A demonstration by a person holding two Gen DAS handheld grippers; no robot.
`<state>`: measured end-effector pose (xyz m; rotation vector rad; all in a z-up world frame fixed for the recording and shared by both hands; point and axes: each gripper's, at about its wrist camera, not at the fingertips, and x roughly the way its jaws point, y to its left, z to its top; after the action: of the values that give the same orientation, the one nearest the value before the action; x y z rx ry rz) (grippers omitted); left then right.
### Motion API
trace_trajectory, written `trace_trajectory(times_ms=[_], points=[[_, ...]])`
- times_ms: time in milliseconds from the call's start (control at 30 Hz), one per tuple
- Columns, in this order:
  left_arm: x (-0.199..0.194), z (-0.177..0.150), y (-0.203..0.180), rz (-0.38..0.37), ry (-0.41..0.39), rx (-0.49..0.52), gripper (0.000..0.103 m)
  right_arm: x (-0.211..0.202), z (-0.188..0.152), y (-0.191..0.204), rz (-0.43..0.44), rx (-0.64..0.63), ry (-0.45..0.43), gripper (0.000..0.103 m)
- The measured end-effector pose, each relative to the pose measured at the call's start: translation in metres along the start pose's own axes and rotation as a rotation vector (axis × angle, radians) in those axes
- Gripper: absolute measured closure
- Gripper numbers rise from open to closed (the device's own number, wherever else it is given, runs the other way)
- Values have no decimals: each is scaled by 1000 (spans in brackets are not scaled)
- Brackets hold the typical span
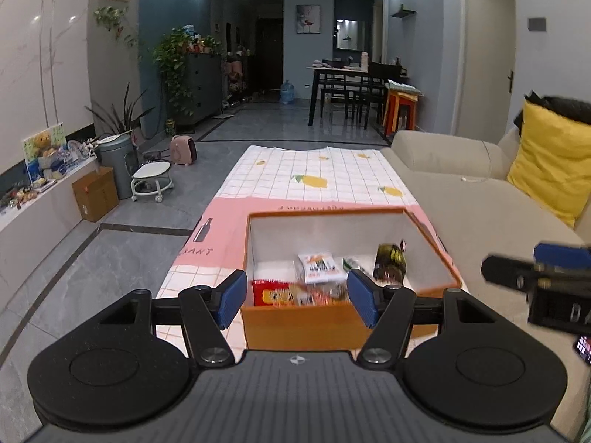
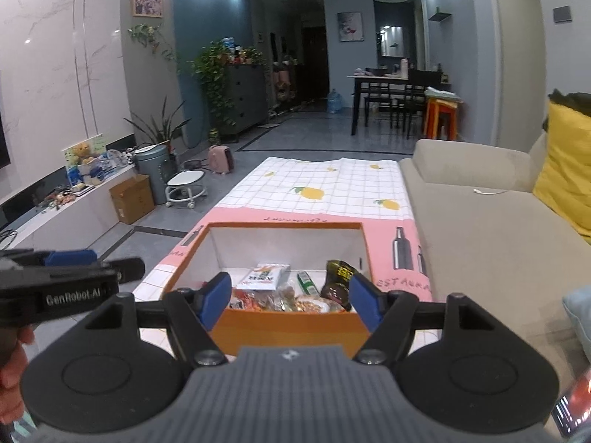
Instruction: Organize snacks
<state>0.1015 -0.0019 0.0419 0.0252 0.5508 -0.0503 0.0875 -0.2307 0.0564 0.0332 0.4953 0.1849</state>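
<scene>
Looking past both pairs of tongs, we see the orange box [image 1: 295, 323] at the near end of a table whose lemon-print cloth [image 1: 314, 181] lies bare beyond it, with grey floor [image 1: 74, 258] on the left and the beige sofa [image 1: 480, 199] close along the right edge. White inside, the open box holds a jumble of snack packets [image 2: 284, 301], with a white one [image 2: 263, 277], a green one [image 2: 306, 282] and a dark one [image 2: 338, 282] on top; the rest are too blurred to count. We hold the left gripper [image 1: 297, 297] and right gripper [image 2: 290, 301] wide apart, empty, near the box's front wall.

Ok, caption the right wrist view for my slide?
Open right gripper poised before the orange box of snack packets.
</scene>
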Motion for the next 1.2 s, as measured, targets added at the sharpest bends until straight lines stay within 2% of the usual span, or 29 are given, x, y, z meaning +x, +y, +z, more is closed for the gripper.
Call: trace_trajectory(times_ms=[267,433,767,1000,1200], points=[[-3,-23,-11,36,-44,48,25,-2,-30,-1,-59,27,-22,30],[7,-31,-9,12,0,40,25,6,-44,2,-65,12,-14,26],[32,-47,-2,36,133,20,25,39,-62,6,-63,-11,97,26],[38,-50,-4,36,176,29,25,48,-67,4,-68,5,129,26],[36,-50,-6,35,173,35,25,48,-67,3,-70,11,129,26]])
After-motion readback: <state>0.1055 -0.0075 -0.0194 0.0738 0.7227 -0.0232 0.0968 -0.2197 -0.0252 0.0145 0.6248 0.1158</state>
